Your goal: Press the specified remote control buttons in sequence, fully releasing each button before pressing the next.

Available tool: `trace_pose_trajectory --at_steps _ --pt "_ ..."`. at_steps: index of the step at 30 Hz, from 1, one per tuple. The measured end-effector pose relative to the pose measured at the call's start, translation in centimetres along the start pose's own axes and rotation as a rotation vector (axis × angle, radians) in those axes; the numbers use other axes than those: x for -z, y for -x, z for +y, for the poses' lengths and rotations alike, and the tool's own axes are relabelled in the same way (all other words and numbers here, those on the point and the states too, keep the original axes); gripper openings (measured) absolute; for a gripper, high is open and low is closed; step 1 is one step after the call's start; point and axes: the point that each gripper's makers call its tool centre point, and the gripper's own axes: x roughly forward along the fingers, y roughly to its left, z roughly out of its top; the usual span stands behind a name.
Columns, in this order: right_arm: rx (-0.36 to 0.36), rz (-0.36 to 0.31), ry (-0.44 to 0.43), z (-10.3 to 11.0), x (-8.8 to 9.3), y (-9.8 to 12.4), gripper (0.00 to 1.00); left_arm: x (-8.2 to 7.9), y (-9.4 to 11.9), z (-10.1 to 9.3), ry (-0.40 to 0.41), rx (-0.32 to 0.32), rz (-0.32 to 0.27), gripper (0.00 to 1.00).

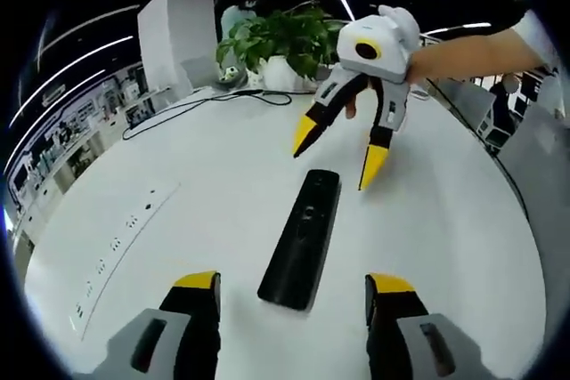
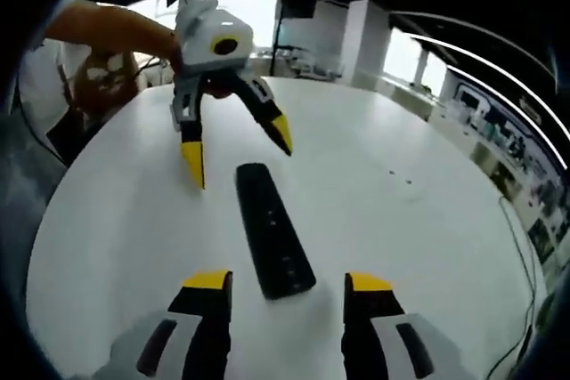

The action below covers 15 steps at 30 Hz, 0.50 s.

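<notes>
Both hand-held grippers hang spread above a white bench (image 1: 196, 184), each with nothing between its yellow-tipped jaws. In the left gripper view, the left hand-held gripper (image 1: 294, 289) rises from the bottom edge with its jaws wide apart, and the near end of a black remote control (image 1: 301, 239) lies on the bench just beyond and between them — not touched by either jaw. The remote is long and slim, lying flat with its button face up. At its far end the right hand-held gripper (image 1: 337, 157) comes in from the upper right, held by a person's bare forearm (image 1: 472, 52); its two tips point down on either side of that far end, seemingly clear of the remote.

In the right gripper view the layout is mirrored: the right hand-held gripper (image 2: 287, 284) shows its parted jaws at the bottom, the remote (image 2: 272, 230) runs away from them, and the left hand-held gripper (image 2: 239, 153) is poised open over the far end.

A potted green plant (image 1: 280, 42) stands at the far side of the bench, with a black cable (image 1: 205, 106) trailing across the surface near it.
</notes>
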Motion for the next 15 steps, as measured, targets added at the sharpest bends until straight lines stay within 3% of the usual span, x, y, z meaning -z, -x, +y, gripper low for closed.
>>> trace_pose_trajectory --at_steps 15 --pt "-0.065 0.043 0.043 -0.04 0.63 -0.99 0.35 0.73 -0.82 -0.18 -0.025 0.045 0.040 0.47"
